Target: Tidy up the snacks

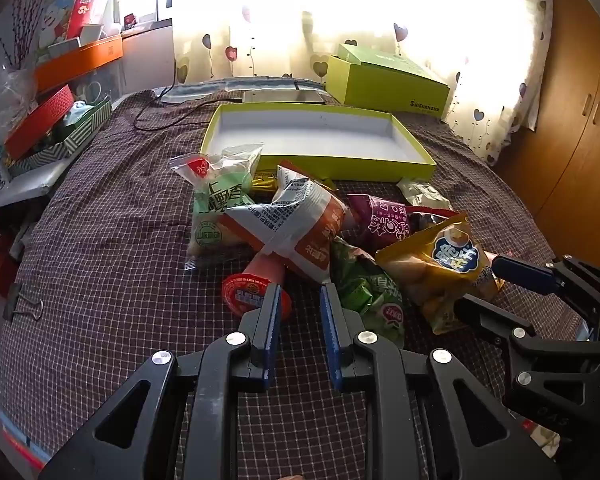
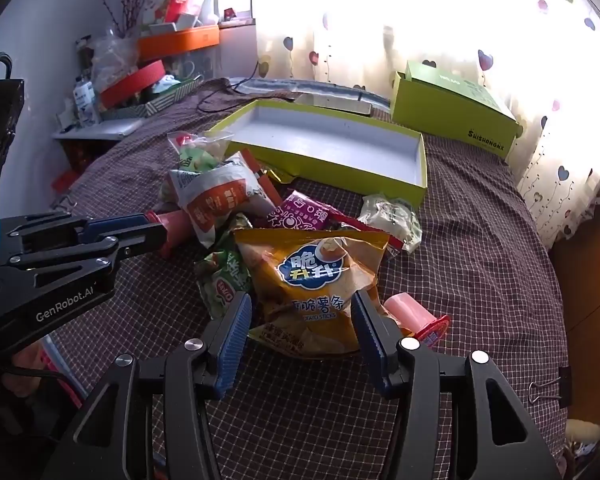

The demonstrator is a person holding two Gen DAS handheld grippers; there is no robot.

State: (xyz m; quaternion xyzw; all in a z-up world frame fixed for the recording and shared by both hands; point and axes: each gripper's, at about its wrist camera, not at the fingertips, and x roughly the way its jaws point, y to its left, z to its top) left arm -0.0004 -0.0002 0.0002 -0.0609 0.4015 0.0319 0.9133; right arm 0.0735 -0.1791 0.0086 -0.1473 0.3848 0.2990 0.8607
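Jaws apart both grippers (two); one tray.

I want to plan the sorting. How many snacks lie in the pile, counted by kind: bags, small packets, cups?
Bags: 5 (green-clear, orange-white, purple, yellow, green)
Small packets: 3 (pale, gold, red, partly hidden)
Pink cups: 2
Total: 10
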